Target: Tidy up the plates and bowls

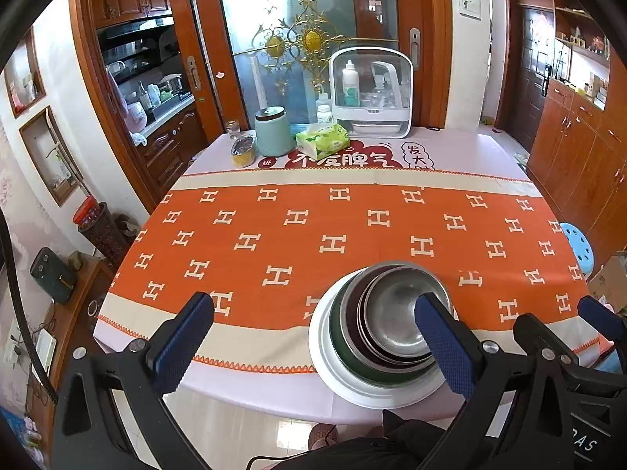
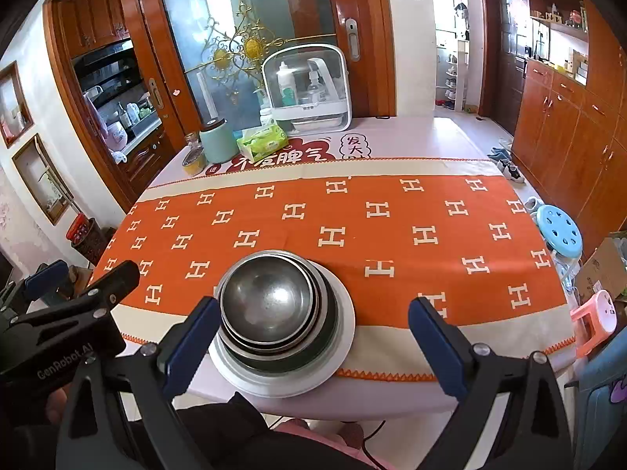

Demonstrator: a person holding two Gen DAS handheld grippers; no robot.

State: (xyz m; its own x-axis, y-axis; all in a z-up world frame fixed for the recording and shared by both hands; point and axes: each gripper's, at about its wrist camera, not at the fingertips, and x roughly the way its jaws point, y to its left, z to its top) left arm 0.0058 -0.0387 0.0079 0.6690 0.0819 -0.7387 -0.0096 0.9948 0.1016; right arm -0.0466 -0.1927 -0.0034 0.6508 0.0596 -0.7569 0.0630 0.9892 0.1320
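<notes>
Where the orange cloth (image 2: 352, 227) nears the table's front edge, a nest of steel bowls (image 2: 270, 301) sits on a white plate (image 2: 345, 337), all in one stack. The plate rests partly on the cloth's cream border and partly on the pale table cover (image 2: 392, 395) below it. The left gripper (image 1: 313, 337) hangs above the near edge with its jaws spread wide and nothing between them; in its own view the right blue pad (image 1: 446, 348) overlaps the stack, though contact cannot be judged. The right gripper (image 2: 313, 348) is likewise wide open and empty, its left pad (image 2: 192, 348) just beside the plate's rim, its right pad well clear over the cloth. At the far end stand a mint canister (image 2: 215, 141), a green tissue pack (image 2: 262, 141), a small yellow jar (image 2: 194, 160) and a white case (image 2: 307, 86) holding bottles. Blue (image 2: 558, 231) and pink (image 2: 595, 321) stools stand off the table's right side.
</notes>
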